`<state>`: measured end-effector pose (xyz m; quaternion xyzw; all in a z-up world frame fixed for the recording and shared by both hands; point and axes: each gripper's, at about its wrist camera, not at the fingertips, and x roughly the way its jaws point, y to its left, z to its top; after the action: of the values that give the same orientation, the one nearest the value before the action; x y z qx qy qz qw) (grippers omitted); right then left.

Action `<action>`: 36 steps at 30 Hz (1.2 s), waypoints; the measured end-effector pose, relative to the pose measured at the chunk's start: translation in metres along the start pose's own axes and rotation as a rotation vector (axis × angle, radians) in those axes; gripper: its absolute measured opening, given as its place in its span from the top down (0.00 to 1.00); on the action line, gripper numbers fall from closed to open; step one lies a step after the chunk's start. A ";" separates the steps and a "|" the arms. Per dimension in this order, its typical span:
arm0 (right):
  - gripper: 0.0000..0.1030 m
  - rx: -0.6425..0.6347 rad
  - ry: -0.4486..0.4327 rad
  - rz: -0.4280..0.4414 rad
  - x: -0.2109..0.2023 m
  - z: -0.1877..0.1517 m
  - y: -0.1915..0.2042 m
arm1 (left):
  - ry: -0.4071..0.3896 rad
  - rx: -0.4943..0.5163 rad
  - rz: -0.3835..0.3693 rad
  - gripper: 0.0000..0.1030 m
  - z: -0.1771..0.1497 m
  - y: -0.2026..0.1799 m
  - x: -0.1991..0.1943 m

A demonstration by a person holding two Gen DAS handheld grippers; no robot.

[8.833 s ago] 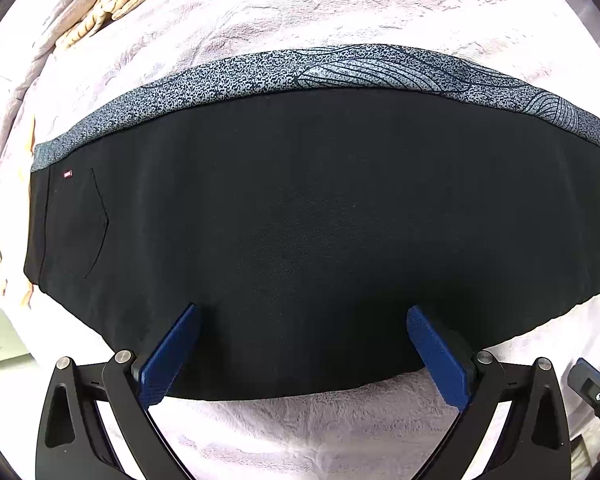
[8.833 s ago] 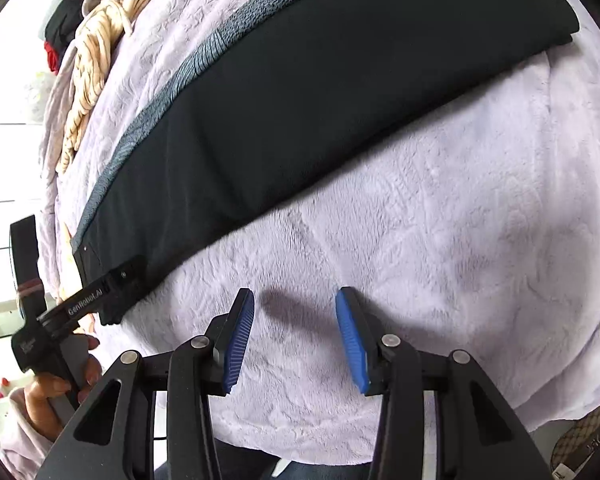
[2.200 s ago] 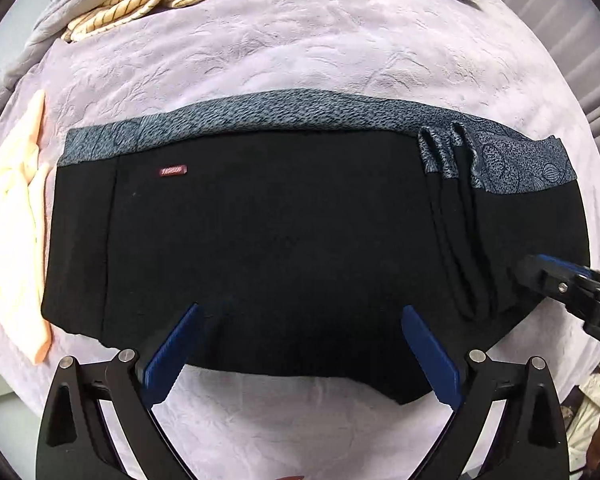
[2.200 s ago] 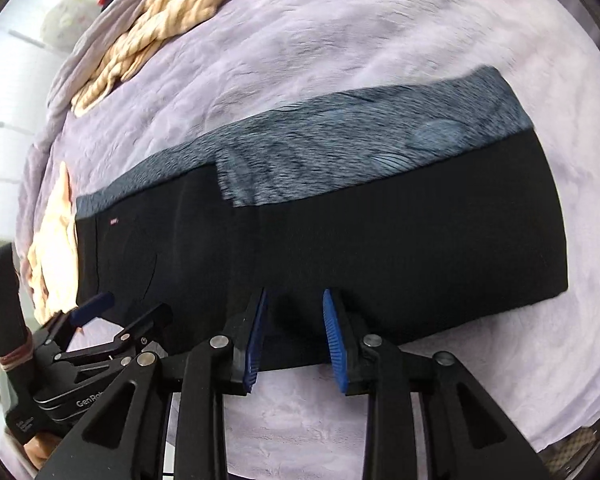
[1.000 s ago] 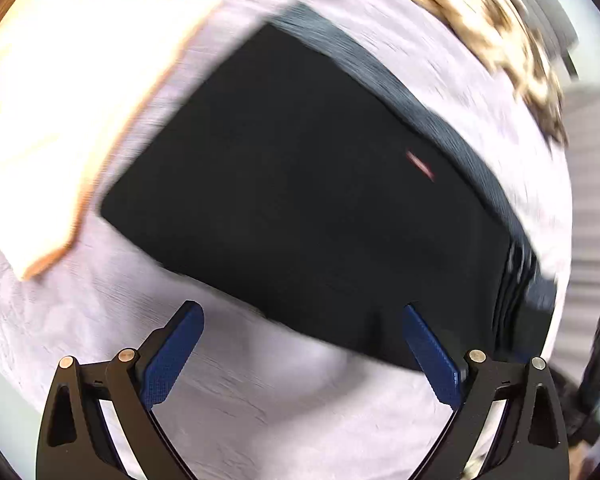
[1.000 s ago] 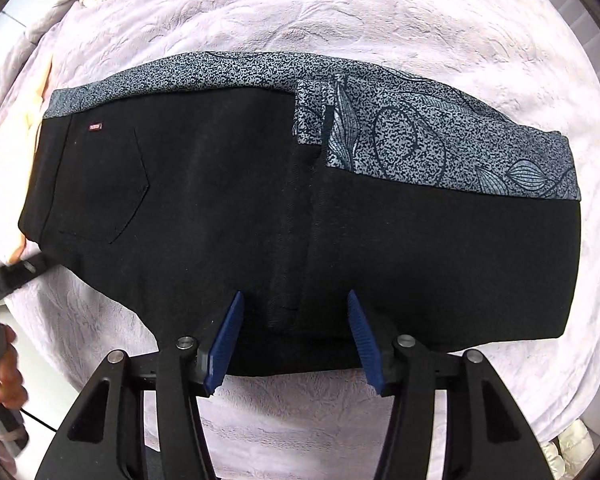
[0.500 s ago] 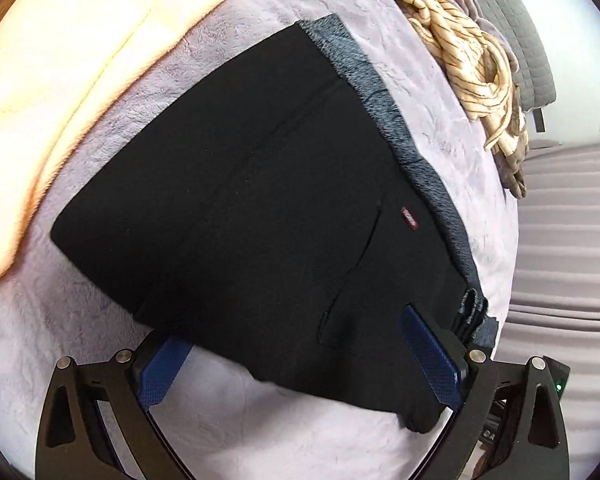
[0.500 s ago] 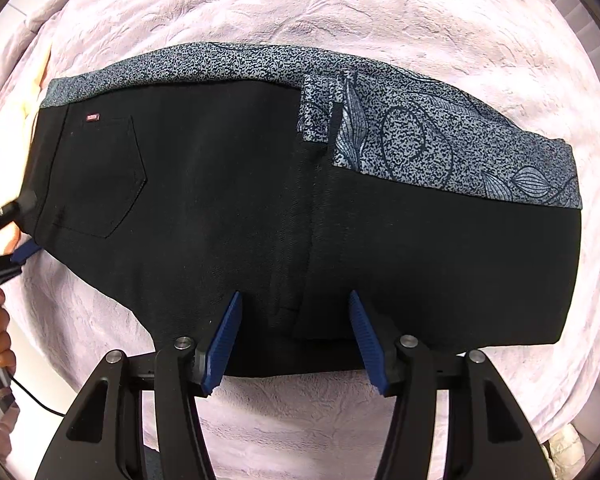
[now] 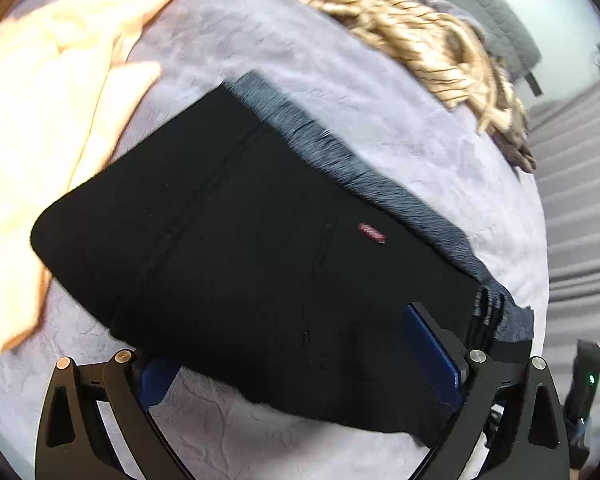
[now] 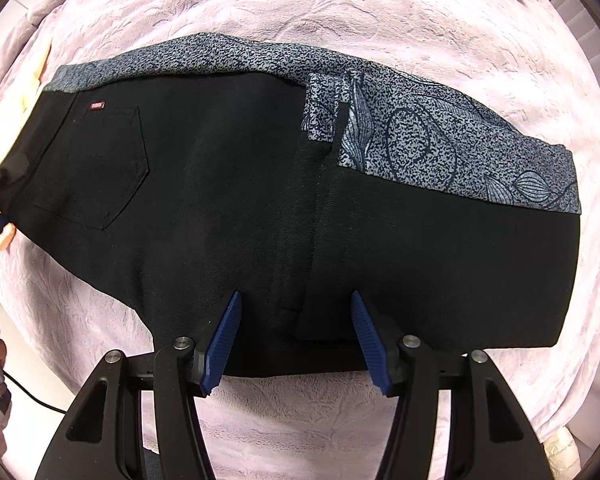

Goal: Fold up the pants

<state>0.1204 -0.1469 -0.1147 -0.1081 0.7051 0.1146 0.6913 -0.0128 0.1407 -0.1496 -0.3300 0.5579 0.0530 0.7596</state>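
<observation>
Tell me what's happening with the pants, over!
Left gripper open, straddling the waist end of the pants. Right gripper open at the near edge, over the folded-in leg. Peach cloth beside the pants, not blocking.

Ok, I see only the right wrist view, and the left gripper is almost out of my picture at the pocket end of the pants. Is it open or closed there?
Observer: Open. The left gripper has the near edge of the pants between its fingers.
Operator: Are both fingers on top of the cloth?
Observer: No. One pad is mostly hidden under the pants edge; the other pad lies over the black cloth.
Operator: Is anything near that end that may get caught?
Observer: A peach cloth lies right beside that end; whether they touch, I cannot tell.
</observation>
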 end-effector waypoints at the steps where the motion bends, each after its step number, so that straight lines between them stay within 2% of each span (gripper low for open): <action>1: 0.40 -0.003 -0.001 -0.001 -0.001 0.000 0.001 | 0.015 -0.036 0.002 0.03 0.000 0.007 0.006; 3: 0.40 -0.003 -0.008 0.002 -0.008 0.001 0.002 | 0.047 -0.136 -0.002 0.10 0.003 0.024 0.017; 4: 0.39 -0.003 -0.020 0.010 -0.015 0.002 0.002 | 0.039 -0.157 0.004 0.18 0.004 0.027 0.016; 6: 0.39 -0.009 -0.050 0.041 -0.031 0.005 0.001 | 0.020 -0.137 0.051 0.34 0.006 0.025 0.011; 7: 0.39 -0.013 -0.071 0.060 -0.041 0.009 0.001 | 0.004 -0.101 0.096 0.45 0.005 0.020 0.008; 8: 0.39 -0.018 -0.089 0.075 -0.050 0.014 0.002 | -0.018 -0.047 0.142 0.52 0.004 0.013 0.005; 11: 0.39 -0.025 -0.124 0.165 -0.077 0.040 0.008 | -0.108 0.211 0.308 0.57 -0.008 -0.027 -0.002; 15: 0.39 -0.076 -0.093 0.312 -0.102 0.088 0.041 | -0.250 0.689 0.602 0.58 -0.053 -0.084 0.016; 17: 0.37 -0.148 -0.056 0.371 -0.108 0.112 0.071 | -0.265 0.783 0.654 0.58 -0.065 -0.091 0.023; 18: 0.37 -0.200 -0.038 0.386 -0.112 0.125 0.092 | -0.270 0.804 0.664 0.58 -0.069 -0.092 0.025; 20: 0.35 -0.278 0.005 0.393 -0.118 0.129 0.137 | -0.267 0.806 0.663 0.58 -0.070 -0.091 0.026; 23: 0.35 -0.374 0.086 0.404 -0.107 0.147 0.186 | -0.265 0.792 0.654 0.58 -0.067 -0.091 0.026; 25: 0.35 -0.429 0.129 0.380 -0.093 0.151 0.218 | -0.266 0.793 0.659 0.58 -0.069 -0.089 0.024; 28: 0.35 -0.474 0.217 0.388 -0.064 0.151 0.250 | -0.269 0.791 0.662 0.58 -0.069 -0.089 0.024; 31: 0.35 -0.493 0.287 0.346 -0.033 0.152 0.271 | -0.268 0.780 0.654 0.57 -0.068 -0.089 0.022; 32: 0.38 -0.491 0.310 0.330 -0.022 0.151 0.272 | -0.252 0.765 0.643 0.57 -0.066 -0.088 0.022; 33: 0.66 -0.487 0.326 0.311 -0.016 0.150 0.271 | -0.252 0.757 0.635 0.57 -0.066 -0.089 0.020; 34: 0.81 -0.484 0.325 0.298 -0.011 0.151 0.267 | -0.265 0.760 0.630 0.58 -0.067 -0.090 0.017; 36: 0.83 -0.472 0.286 0.329 -0.019 0.153 0.253 | -0.300 0.780 0.607 0.58 -0.068 -0.100 0.006</action>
<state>0.1869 0.1414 -0.0952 -0.1650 0.7572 0.3691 0.5130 -0.0209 0.0227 -0.1216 0.1658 0.4918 0.1058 0.8482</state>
